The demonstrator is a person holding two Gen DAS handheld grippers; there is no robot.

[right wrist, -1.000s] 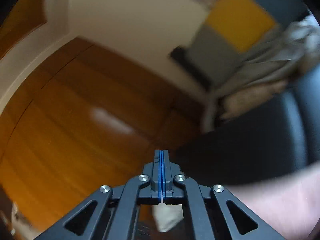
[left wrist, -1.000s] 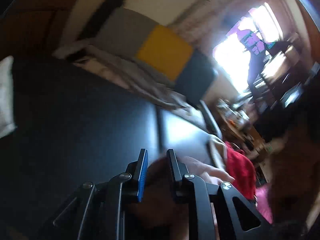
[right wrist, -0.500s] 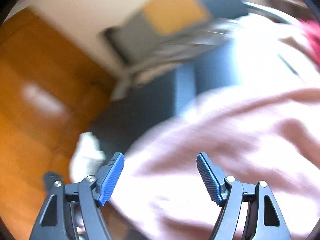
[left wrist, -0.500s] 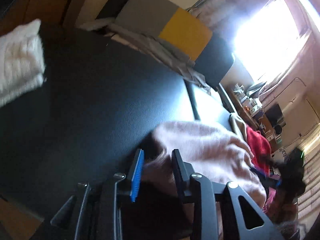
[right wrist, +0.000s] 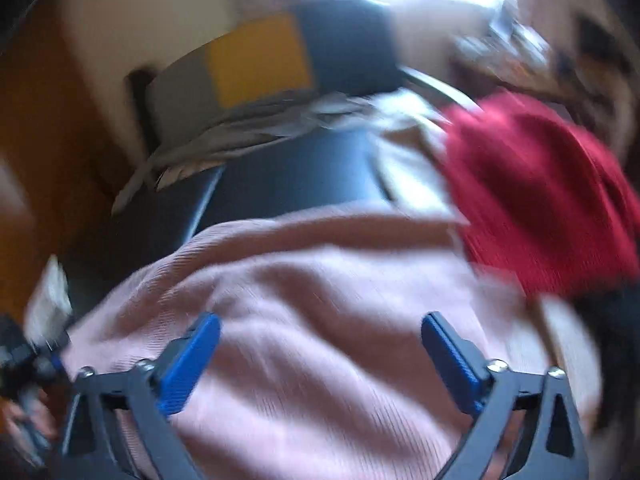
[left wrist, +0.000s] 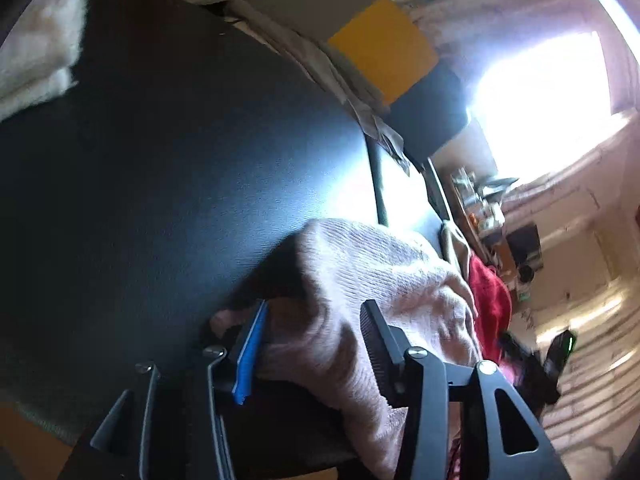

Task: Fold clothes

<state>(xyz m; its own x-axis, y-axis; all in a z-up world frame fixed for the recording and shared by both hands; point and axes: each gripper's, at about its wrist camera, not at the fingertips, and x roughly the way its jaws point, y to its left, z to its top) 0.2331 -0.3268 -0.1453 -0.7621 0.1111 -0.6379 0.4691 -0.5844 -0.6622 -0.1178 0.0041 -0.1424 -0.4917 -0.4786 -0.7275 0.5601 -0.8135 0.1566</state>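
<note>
Black padded surface (left wrist: 168, 184) is seen filling most of the left wrist view, with a seam running across it. Nearest the left camera, the left gripper (left wrist: 316, 332) is held with its fingers apart, a fold of the pink knit garment (left wrist: 380, 280) bunched between them; no clamping is observed. The right gripper (right wrist: 320, 344) is held wide open just above the same garment (right wrist: 320, 280), which is spread over the near edge of the surface. A red garment (right wrist: 532, 192) is noted just beside the pink one, partly on it. A white folded cloth (left wrist: 36, 52) is seen well apart at the surface's far corner. Grey fabric (right wrist: 240, 128) is draped along the far edge, below a grey, yellow and dark cushion (left wrist: 380, 44). A bright window (left wrist: 548, 96) is recorded beyond. The right view is motion-blurred.
</note>
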